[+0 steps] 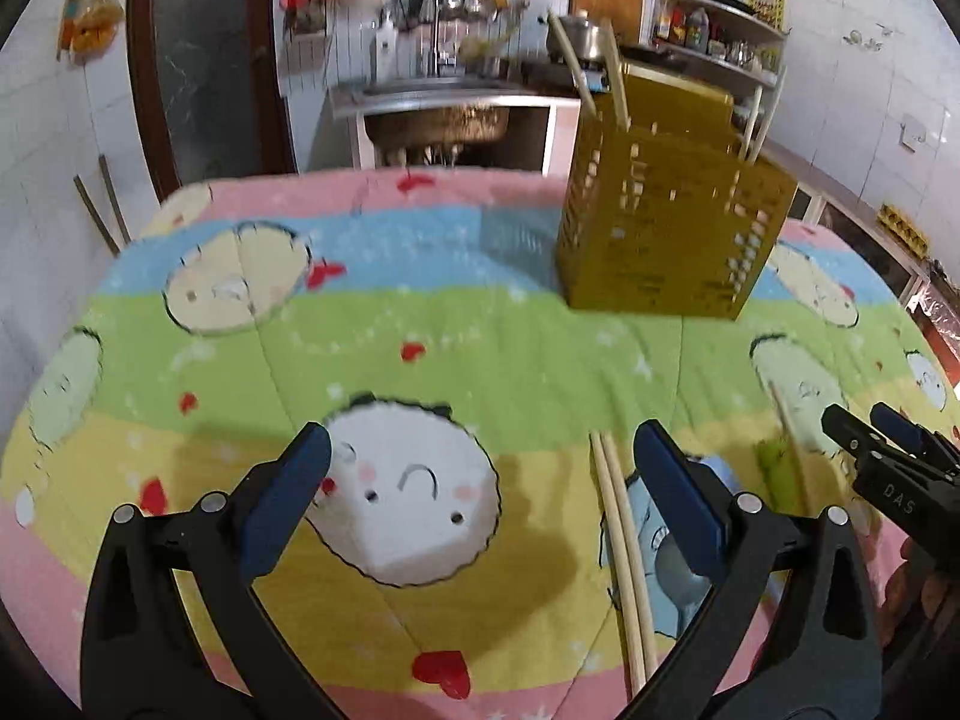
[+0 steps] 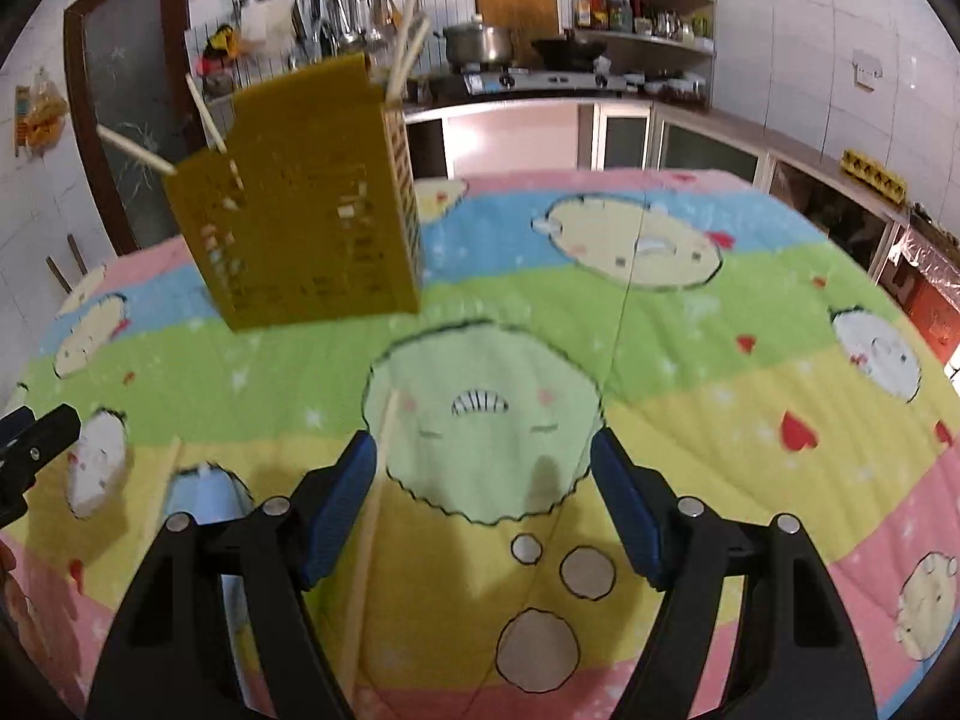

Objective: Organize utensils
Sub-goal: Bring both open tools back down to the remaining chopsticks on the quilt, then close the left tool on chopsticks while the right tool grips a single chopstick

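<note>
Gaping empty above the near edge of the quilted table (image 1: 420, 324), the left gripper (image 1: 480, 486) and right gripper (image 2: 483, 501) flank loose chopsticks (image 1: 621, 546); a hasty pinch might roll them, or a sweep tip the yellow holder (image 1: 666, 228) near the far edge.

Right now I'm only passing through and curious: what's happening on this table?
A person holds a claw in each hand, sorting utensils. Both the left claw and the right claw are open and empty. The yellow holder already has some chopsticks in it. A pair of chopsticks and a single chopstick lie on the colourful cloth.
</note>
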